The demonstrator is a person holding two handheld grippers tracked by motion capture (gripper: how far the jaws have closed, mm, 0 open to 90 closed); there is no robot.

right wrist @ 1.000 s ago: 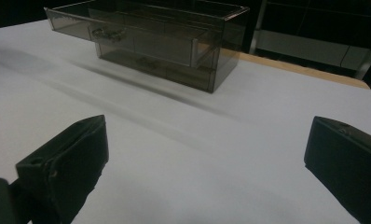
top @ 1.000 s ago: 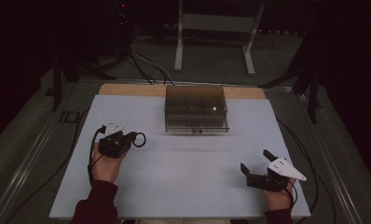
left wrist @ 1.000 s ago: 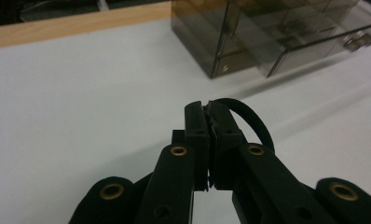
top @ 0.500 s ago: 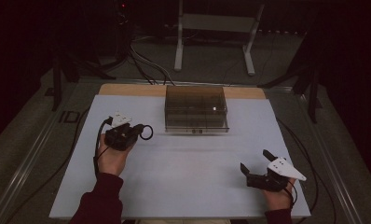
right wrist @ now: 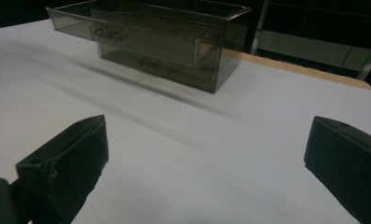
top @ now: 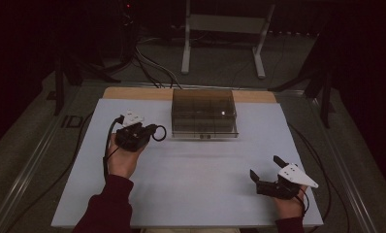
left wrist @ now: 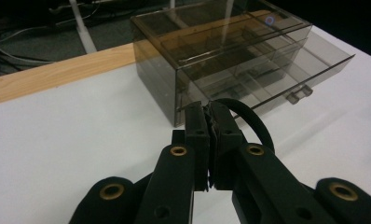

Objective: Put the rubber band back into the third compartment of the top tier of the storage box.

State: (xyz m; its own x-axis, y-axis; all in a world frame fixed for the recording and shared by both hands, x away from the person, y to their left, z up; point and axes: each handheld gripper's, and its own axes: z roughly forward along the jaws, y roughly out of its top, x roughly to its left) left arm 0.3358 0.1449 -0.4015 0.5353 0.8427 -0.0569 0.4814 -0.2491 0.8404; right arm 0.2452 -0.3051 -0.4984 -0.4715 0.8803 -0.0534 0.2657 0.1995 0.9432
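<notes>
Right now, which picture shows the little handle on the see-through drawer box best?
The left gripper view: the drawer handle sits close and sharp on the lower drawer's front edge. The right gripper view shows handles dimmer. The high view shows them tiny.

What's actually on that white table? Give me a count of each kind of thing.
Smoky see-through drawer box: 1
Black ring, pinched in the left gripper and sticking out past its tips: 1
Hand-held grippers, the left one shut on the ring, the right gripper open with nothing between its jaws: 2
Total: 4
</notes>
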